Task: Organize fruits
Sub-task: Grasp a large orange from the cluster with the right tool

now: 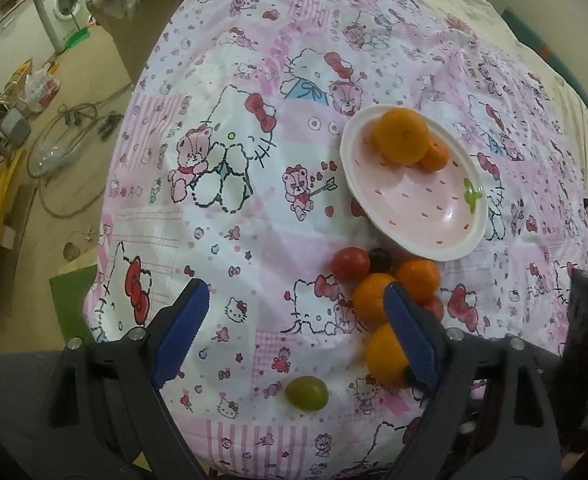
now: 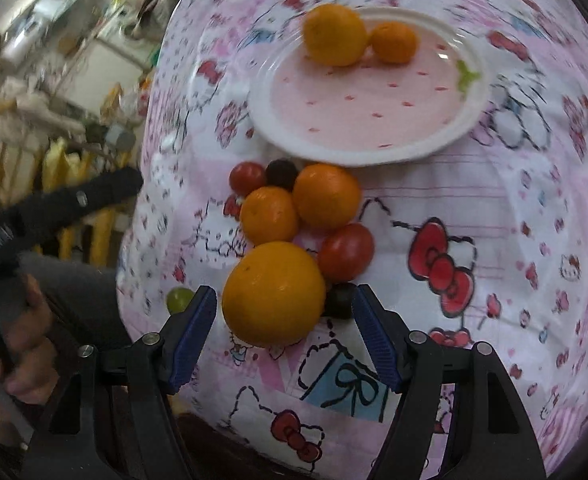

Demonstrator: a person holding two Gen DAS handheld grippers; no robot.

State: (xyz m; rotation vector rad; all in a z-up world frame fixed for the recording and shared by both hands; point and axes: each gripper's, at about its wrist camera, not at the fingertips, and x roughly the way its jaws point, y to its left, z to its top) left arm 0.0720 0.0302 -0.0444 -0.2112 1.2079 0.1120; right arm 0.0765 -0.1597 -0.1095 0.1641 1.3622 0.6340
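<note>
Fruit lies crowded on a soft, cartoon-printed pink bed cover (image 2: pixel 493 208), and that crowding is the main hazard. In the right wrist view, lowest in the frame, the right claw (image 2: pixel 286 336) stands open with nothing pressed between its blue pads; the big orange (image 2: pixel 274 294) sits just ahead of the gap, nearer the left pad. A dark grape (image 2: pixel 339 300) touches that orange on its right side, right at the tip of the right pad (image 2: pixel 373 344). If the claw closes from here, that pad could catch or crush the grape, or push it off across the cloth.

Just above, a red tomato (image 2: pixel 346 252) and two smaller oranges (image 2: pixel 269 214) (image 2: pixel 325 196) press against the big orange, with a second small tomato (image 2: pixel 247 178) and another dark grape (image 2: pixel 281 173) behind them. Lifting the big orange may set these neighbours rolling, since the cover is wrinkled and gives no firm seat.

At lower left, a green grape (image 2: pixel 180 299) lies apart, near the edge of the cover; a nudge could send it off.

Farther up, the pink plate (image 2: pixel 357 152) already holds two oranges (image 2: pixel 335 34) (image 2: pixel 393 42) near its far rim. Another round fruit set down hard might knock them or tip the plate on the soft bedding.

In the left wrist view, the left claw (image 1: pixel 294 340) is open and empty, its right pad hanging over the cluster where it could bump the fruit.
</note>
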